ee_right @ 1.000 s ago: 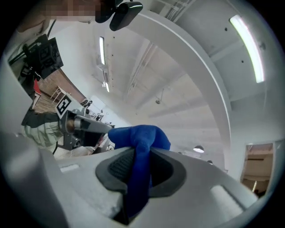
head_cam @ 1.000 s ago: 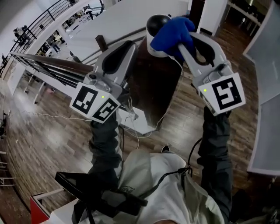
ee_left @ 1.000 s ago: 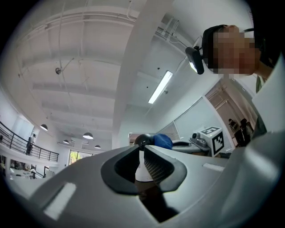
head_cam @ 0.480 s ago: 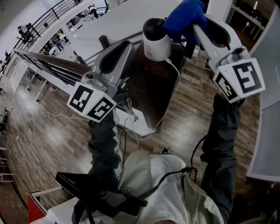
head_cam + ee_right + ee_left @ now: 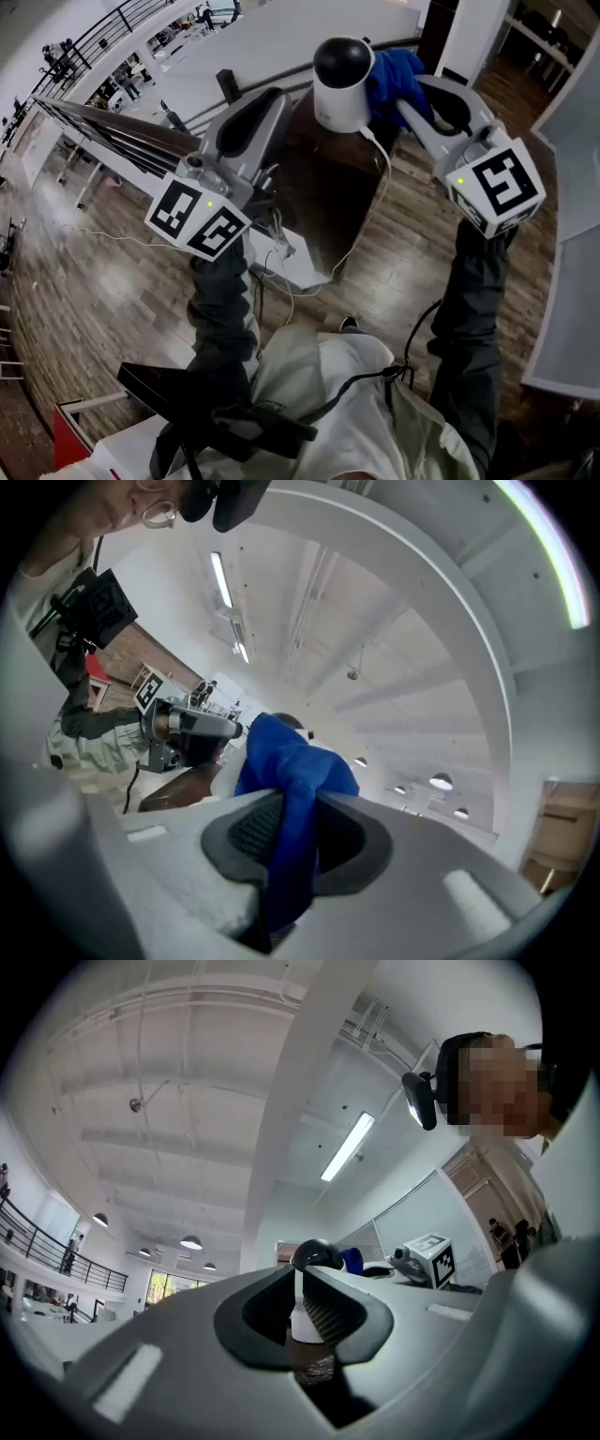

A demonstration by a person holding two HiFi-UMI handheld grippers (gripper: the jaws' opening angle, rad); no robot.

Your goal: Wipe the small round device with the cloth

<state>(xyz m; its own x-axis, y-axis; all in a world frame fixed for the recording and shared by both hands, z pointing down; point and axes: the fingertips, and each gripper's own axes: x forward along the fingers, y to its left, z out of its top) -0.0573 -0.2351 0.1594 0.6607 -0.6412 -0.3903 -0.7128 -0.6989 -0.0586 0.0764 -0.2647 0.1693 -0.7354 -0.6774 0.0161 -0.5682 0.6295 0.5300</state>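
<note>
In the head view, the small round device point(image 5: 342, 82), white with a black dome on top, stands on a dark brown counter point(image 5: 323, 202) near the 12 o'clock edge. A white cable point(image 5: 383, 167) goes down from its base. The blue cloth point(image 5: 392, 77) lies against the device at its 3 o'clock side, and the right gripper point(image 5: 410, 94) holds this cloth. The left gripper point(image 5: 272, 101) is at the 9 o'clock side of the device, near it, but I cannot tell if they touch.

In the left gripper view, the fingers point(image 5: 323, 1316) of the left gripper point(image 5: 302, 1307) stand only a thin slit apart and have hold of nothing. Through the slit the device point(image 5: 314, 1256) shows beyond them, toward 12 o'clock. The cloth point(image 5: 352, 1260) and the right gripper point(image 5: 417, 1265) are at the device's 3 o'clock side.

In the right gripper view, the fingers point(image 5: 248, 832) of the right gripper point(image 5: 291, 841) are closed on the cloth point(image 5: 295, 761). The cloth rises in a bunch toward 12 o'clock. Only a small dark part of the device point(image 5: 292, 723) shows over the top of the cloth. The left gripper point(image 5: 192, 728) is at 9 o'clock.
</note>
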